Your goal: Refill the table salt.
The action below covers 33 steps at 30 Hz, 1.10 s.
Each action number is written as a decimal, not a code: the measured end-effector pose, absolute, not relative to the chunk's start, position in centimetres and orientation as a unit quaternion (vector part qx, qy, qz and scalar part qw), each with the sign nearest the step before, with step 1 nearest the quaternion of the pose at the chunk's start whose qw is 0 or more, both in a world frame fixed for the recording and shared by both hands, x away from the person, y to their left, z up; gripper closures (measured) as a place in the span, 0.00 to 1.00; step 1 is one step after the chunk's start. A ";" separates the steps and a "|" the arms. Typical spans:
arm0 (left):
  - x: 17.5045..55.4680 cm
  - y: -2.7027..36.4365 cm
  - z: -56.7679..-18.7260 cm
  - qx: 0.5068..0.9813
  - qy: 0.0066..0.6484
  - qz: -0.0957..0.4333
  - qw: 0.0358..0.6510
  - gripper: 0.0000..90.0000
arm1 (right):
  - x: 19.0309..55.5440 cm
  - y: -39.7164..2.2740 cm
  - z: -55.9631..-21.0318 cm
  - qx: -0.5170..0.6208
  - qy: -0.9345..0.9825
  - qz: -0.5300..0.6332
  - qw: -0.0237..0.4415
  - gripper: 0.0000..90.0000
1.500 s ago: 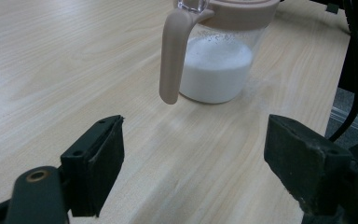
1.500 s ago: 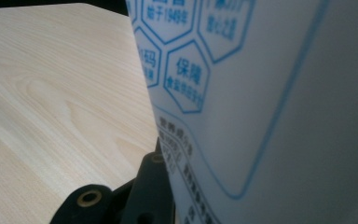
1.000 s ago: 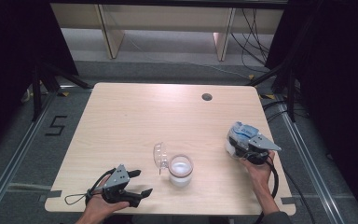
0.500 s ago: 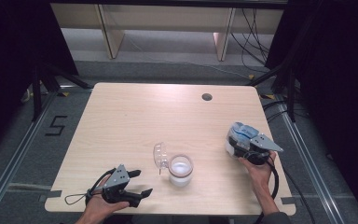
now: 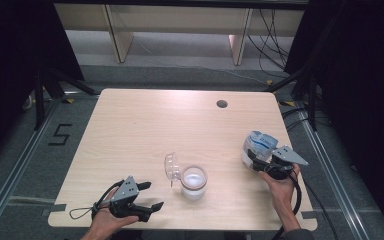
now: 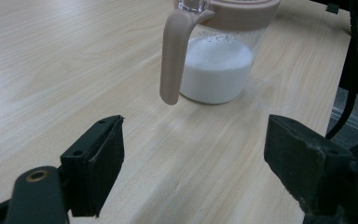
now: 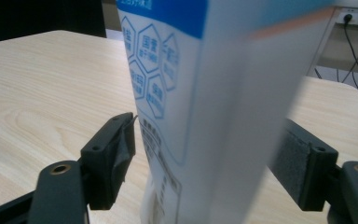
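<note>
Two grippers on my table. High view: the left gripper (image 5: 147,196) rests spread near the jar (image 5: 193,182), whose lid (image 5: 172,166) hangs open; the right gripper (image 5: 254,159) brackets the pouch (image 5: 258,146) standing at the right edge. Left gripper view: jar (image 6: 220,56) of white powder ahead, jaws wide, empty. Right gripper view: pouch (image 7: 200,102) between the jaws, which have just been opening; gaps show at both pads (image 7: 116,156). I judge it released.

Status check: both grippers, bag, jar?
Right gripper jaws just opened, white-and-blue bag between them, unpinched. Left gripper open, facing jar of white powder. Table path unobstructed.
</note>
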<state>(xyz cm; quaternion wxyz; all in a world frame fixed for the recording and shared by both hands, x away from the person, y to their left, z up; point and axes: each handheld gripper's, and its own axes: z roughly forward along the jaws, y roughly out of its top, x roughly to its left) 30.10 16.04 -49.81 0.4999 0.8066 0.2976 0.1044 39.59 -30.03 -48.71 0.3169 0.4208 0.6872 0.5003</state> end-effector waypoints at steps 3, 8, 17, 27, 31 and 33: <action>30.1 16.0 -49.8 0.806 0.297 0.104 0.501 0.22 | 38.9 -30.6 -48.5 0.427 0.687 0.493 0.320 0.28; 30.2 16.0 -49.8 0.808 0.292 0.105 0.500 0.22 | 37.2 -31.4 -48.2 0.448 0.678 0.500 0.300 0.25; 30.3 16.1 -49.7 0.808 0.290 0.112 0.501 0.22 | 34.2 -31.2 -47.6 0.453 0.686 0.490 0.289 0.22; 30.4 16.2 -49.5 0.807 0.288 0.110 0.503 0.22 | 31.7 -31.2 -47.6 0.451 0.695 0.482 0.286 0.22; 30.5 16.4 -49.4 0.794 0.301 0.099 0.519 0.22 | 30.8 -30.3 -47.5 0.443 0.710 0.470 0.279 0.22; 30.5 16.5 -49.2 0.793 0.305 0.104 0.518 0.22 | 30.4 -29.7 -47.5 0.440 0.718 0.468 0.267 0.22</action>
